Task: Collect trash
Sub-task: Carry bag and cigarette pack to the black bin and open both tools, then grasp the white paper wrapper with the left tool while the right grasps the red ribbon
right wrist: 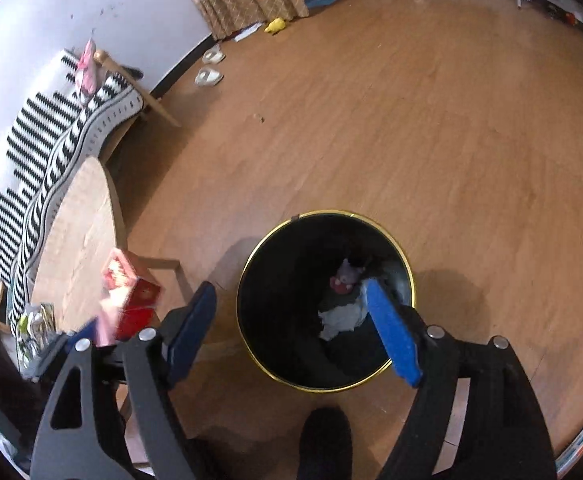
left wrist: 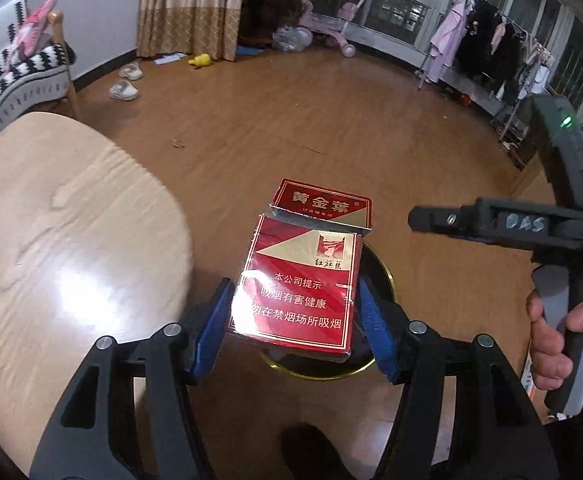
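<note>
**Carrying a Cigarette Pack to the Bin**

Holding a red cigarette pack (left wrist: pixel 297 284) in the left gripper (left wrist: pixel 293 320), blue pads clamped on its two long side edges, flip lid hanging open at the far end. Positioned above the black bin with the gold rim (right wrist: pixel 409 276), which stands on the wooden floor just beside the pale round bench (left wrist: pixel 71 240).

Judged light and thin-walled: stiff enough across the narrow sides, but easily crushed if squeezed on the broad faces. Glossy wrap probably slippery, so the present side grip near the base looks the sound one. Loose lid unlikely to matter for a drop.

Right gripper (right wrist: pixel 291 328) hovering directly over the bin mouth, jaws standing wide apart with nothing between them. Inside the bin: crumpled white paper or tissue (right wrist: pixel 337 320) at the bottom, and a small pinkish-purple scrap with some red (right wrist: pixel 345 278), too dim to identify. Plenty of room left.

More clutter visible at the bench's near edge, blurred, possibly wrappers.
</note>
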